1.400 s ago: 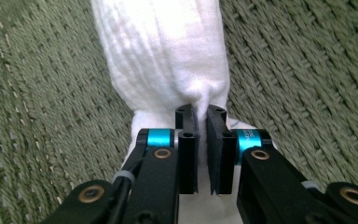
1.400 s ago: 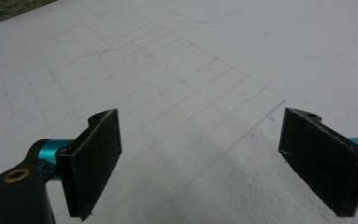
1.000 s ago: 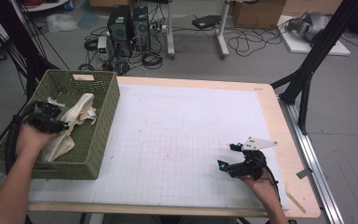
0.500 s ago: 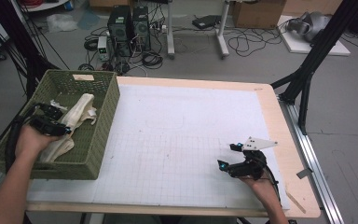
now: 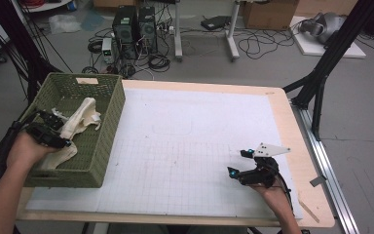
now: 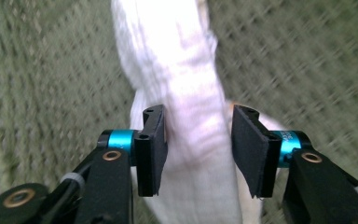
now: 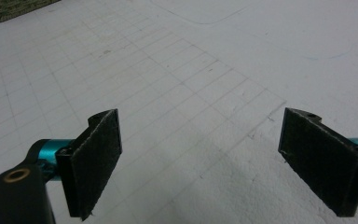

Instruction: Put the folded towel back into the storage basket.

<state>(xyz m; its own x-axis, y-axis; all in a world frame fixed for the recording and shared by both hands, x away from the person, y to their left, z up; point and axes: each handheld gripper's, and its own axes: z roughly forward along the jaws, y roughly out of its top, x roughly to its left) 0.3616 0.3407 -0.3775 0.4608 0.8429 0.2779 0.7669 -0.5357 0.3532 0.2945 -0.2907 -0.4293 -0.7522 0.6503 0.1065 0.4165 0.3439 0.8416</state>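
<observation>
Left jaws just opened around the white cloth (image 6: 186, 140) in the green basket (image 5: 102, 146).

My left gripper (image 5: 48, 127) sits low over the basket, jaws parted and just been widening, cloth between the pads (one pad touching, not clamped). My right gripper (image 5: 246, 163) rests on the white gridded mat (image 5: 185, 146), jaws wide, nothing between. Farther off: wooden table edge (image 5: 299, 146), grey floor, computer towers (image 5: 135, 27), cables.

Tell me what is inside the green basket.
Inside the green basket lie white cloths, with the left gripper just opening around one. Whatever lies beneath the cloths is covered.
</observation>
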